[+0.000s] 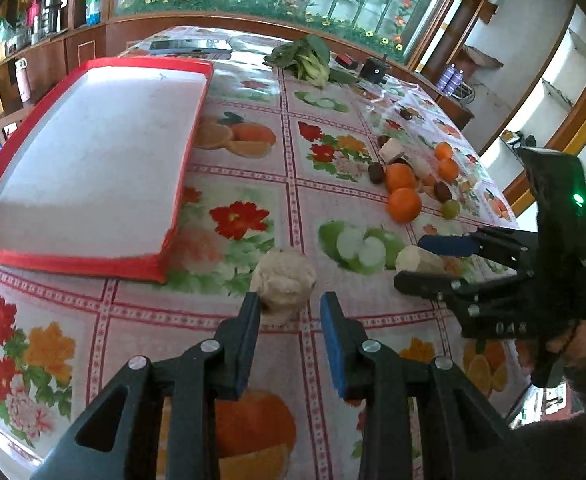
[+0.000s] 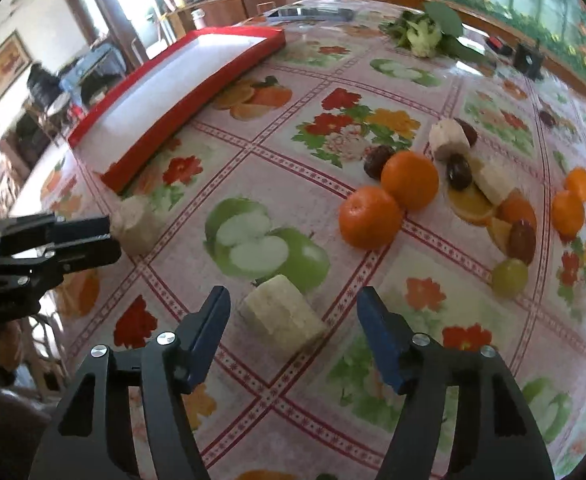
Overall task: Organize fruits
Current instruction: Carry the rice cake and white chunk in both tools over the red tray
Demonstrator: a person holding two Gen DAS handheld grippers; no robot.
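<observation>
Pale chunk (image 2: 283,316) lies on the tablecloth (image 2: 253,152) between the right gripper's (image 2: 293,312) spread jaws, pads clear of it, released. Second pale chunk (image 1: 284,285) sits just off the red tray's (image 1: 73,262) near corner, in front of the left gripper (image 1: 291,312); jaws narrow, grip unclear, cannot tell. Oranges (image 2: 389,196), dark fruits (image 2: 459,171), a green grape (image 2: 510,276) and more pale chunks cluster farther right.
</observation>
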